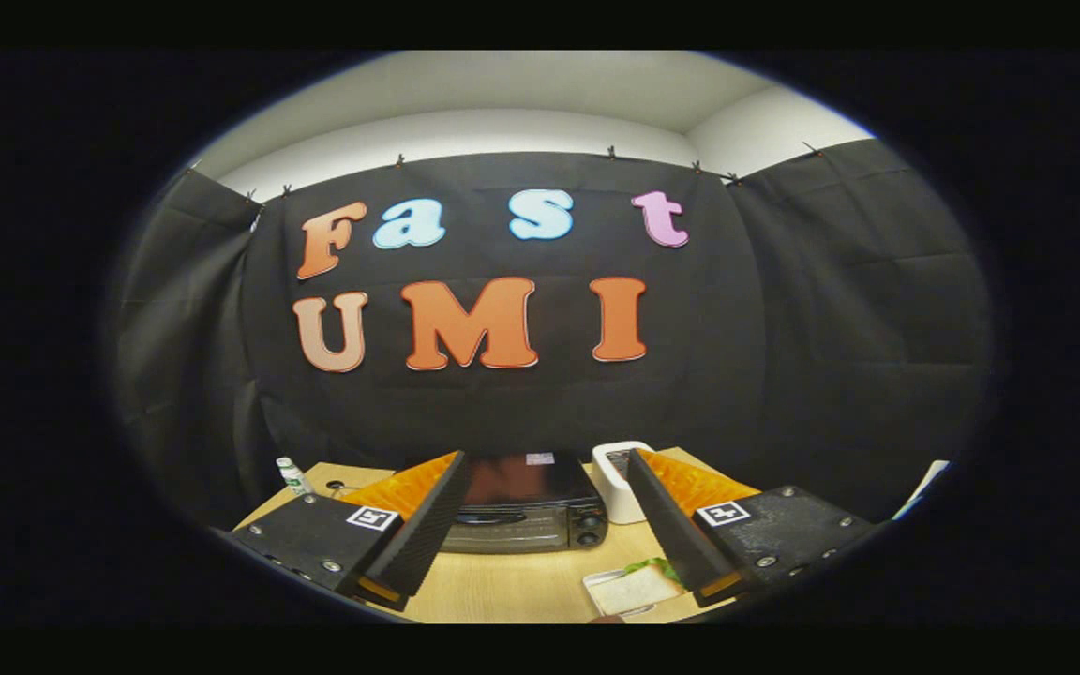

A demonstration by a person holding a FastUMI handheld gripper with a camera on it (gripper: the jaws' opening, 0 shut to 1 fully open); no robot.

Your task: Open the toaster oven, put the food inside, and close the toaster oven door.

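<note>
Oven [526, 502] at 12 o'clock beyond fingers [540, 553], door shut, on tabletop [502, 586]. Food [636, 586] on tray near right finger, 5 o'clock of oven. Bare tabletop between. White box [617, 478] touching oven's 3 o'clock side. Bottle [292, 476] at 9. Fingers spread wide, holding nothing, raised above tabletop.

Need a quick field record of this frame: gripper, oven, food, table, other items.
gripper: gripper open, fingers wide apart, holding nothing
toaster oven: toaster oven beyond the fingers, seen between them, door closed, knobs on its right side
food: sandwich with a green leaf on a small tray, on the table near the right finger, nearer than the oven
table: wooden table
other: white container right of the oven; small bottle at the table's far left
task state: oven not yet opened
</note>
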